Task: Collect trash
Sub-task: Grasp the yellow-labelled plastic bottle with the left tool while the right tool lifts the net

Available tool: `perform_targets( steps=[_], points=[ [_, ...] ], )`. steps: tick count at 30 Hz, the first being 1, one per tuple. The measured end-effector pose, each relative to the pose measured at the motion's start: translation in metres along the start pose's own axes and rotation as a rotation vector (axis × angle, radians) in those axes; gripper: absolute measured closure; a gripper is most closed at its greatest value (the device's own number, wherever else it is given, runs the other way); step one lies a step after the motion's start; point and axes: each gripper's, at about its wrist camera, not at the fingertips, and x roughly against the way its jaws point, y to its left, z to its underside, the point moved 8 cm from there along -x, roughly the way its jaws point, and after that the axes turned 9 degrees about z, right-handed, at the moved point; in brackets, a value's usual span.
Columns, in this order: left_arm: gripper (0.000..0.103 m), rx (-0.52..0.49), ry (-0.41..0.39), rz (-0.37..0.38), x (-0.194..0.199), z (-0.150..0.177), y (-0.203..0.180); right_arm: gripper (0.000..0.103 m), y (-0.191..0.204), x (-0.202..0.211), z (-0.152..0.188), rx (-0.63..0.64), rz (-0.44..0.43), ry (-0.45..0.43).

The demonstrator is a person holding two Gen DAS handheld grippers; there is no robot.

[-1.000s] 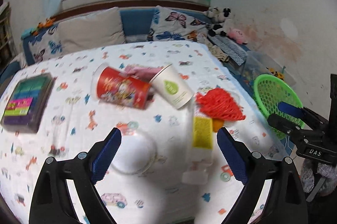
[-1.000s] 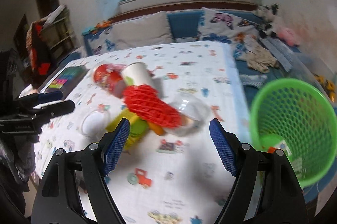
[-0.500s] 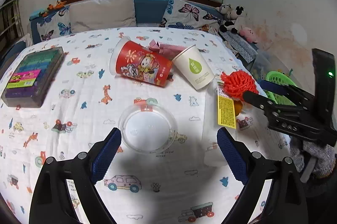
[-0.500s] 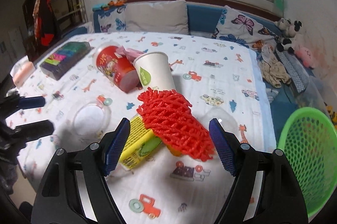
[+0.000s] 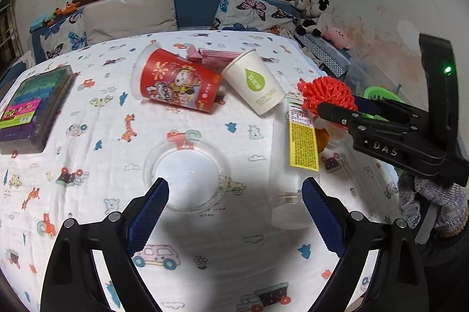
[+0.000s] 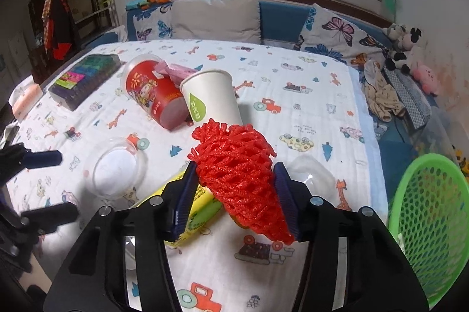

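While R tongs (image 6: 234, 186) clamped on 1 red foam net (image 6: 237, 165), L tongs (image 5: 234, 203) agape: 2 cups, 1 green basket (image 6: 433, 224).

1. You have two cups lying on their sides: one red printed cup (image 5: 178, 87) and one white paper cup (image 5: 254, 84).
2. You have one red foam net (image 6: 240, 171).
3. One clear round lid (image 5: 186, 169).
4. One yellow-labelled bottle (image 5: 296, 165).
5. One pink wrapper (image 5: 211, 55).
6. One green basket (image 6: 431, 221), off the table's right edge.
7. One box of coloured pens (image 5: 32, 106), at the left edge.
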Motion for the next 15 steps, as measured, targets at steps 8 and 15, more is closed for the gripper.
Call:
perform_targets(
  steps=[8,15],
  points=[
    [0.014,-0.054,0.022,0.018,-0.018,-0.009,-0.019,0.053,-0.017,0.038,-0.012,-0.095,-0.055,-0.066],
    [0.014,-0.095,0.056,0.046,-0.041,-0.017,-0.039,0.053,-0.041,0.07,-0.013,-0.16,-0.029,-0.121]
  ],
)
